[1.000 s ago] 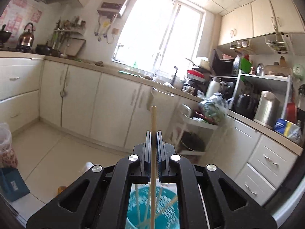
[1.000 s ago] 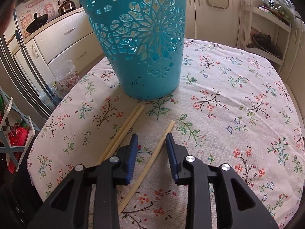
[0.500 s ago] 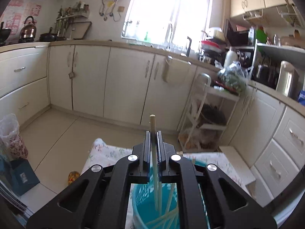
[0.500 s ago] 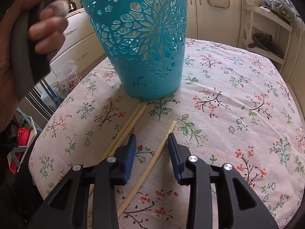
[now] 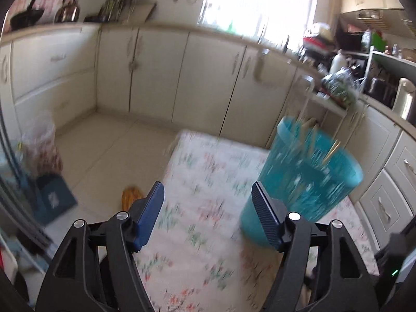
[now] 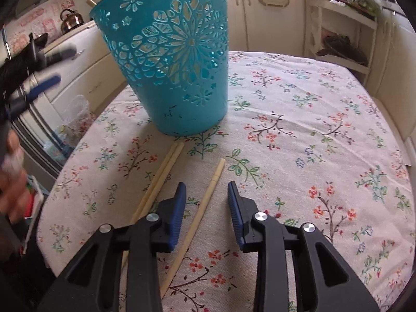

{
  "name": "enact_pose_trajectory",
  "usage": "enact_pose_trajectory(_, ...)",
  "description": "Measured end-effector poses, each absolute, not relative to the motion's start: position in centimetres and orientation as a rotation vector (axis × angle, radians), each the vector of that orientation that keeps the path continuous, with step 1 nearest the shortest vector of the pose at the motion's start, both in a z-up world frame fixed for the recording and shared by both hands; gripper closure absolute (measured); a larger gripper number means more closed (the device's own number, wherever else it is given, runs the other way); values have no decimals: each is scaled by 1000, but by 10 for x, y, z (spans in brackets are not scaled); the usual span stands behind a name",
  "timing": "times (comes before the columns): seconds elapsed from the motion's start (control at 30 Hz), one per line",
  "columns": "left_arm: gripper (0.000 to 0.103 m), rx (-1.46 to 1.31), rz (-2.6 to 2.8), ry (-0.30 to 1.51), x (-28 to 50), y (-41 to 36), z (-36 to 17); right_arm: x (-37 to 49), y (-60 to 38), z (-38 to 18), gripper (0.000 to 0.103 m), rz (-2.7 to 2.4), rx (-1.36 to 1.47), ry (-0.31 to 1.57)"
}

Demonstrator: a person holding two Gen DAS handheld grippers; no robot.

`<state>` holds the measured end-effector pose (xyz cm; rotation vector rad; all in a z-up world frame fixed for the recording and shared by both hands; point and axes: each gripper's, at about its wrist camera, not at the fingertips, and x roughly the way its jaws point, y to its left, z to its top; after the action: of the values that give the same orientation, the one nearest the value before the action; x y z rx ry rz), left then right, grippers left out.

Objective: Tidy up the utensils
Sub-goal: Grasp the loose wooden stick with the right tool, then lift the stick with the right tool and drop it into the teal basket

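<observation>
A: Teal basket (image 6: 171, 59) standing upright on the table (image 6: 325, 119), cut-out flower pattern all round its wall. Chopsticks (image 5: 314, 140) poking up out of its mouth in the left wrist view, blurred, so I can't count them.

B: And on the cloth?

A: 3 loose ones near the basket's foot. A pair of chopsticks (image 6: 162, 176) lying side by side, touching, tips just short of the basket's base. 1 single chopstick (image 6: 205, 208) a little to their right, angled the same way.

B: Room to move?

A: Plenty of bare floral cloth to the right of the basket, out to the rounded table edge. On the left the edge is close, floor right below it.

B: The tongs?

A: Left tongs (image 5: 208, 212) spread wide, holding nothing, hovering above the cloth, basket (image 5: 306, 179) just beside the right pad. Right tongs (image 6: 206, 214) parted too, low over the table, straddling the single chopstick, pads apart from it on both sides. Not gripping it.
</observation>
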<state>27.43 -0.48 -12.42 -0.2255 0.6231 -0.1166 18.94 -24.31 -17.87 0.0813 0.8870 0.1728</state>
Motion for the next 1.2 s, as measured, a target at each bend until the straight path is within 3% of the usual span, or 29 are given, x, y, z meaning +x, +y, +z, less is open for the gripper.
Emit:
enact_pose_trajectory(0.17, 36, -195, -139, 714, 273, -13, -160, 181, -227, -179, 77, 78, -20, 882)
enact_pose_trajectory(0.27, 27, -165, -163, 738, 272, -19, -168, 174, -222, -179, 81, 73, -43, 880)
enact_pose_trajectory(0.33, 17, -164, -177, 752, 273, -21, -170, 173, -222, -179, 93, 100, -35, 890)
enact_pose_trajectory(0.37, 15, -176, -184, 770, 274, -19, -174, 174, -223, -178, 93, 113, -23, 900)
enact_pose_trajectory(0.63, 15, -263, -205, 817, 286, -11, -182, 173, -221, -176, 95, 134, -56, 945)
enact_pose_trajectory(0.87, 15, -248, -220, 824, 286, -15, -182, 166, -263, -175, 97, 192, 299, 912)
enact_pose_trajectory(1.2, 15, -256, -207, 821, 288, -13, -182, 145, -289, -121, 97, 342, 555, 718)
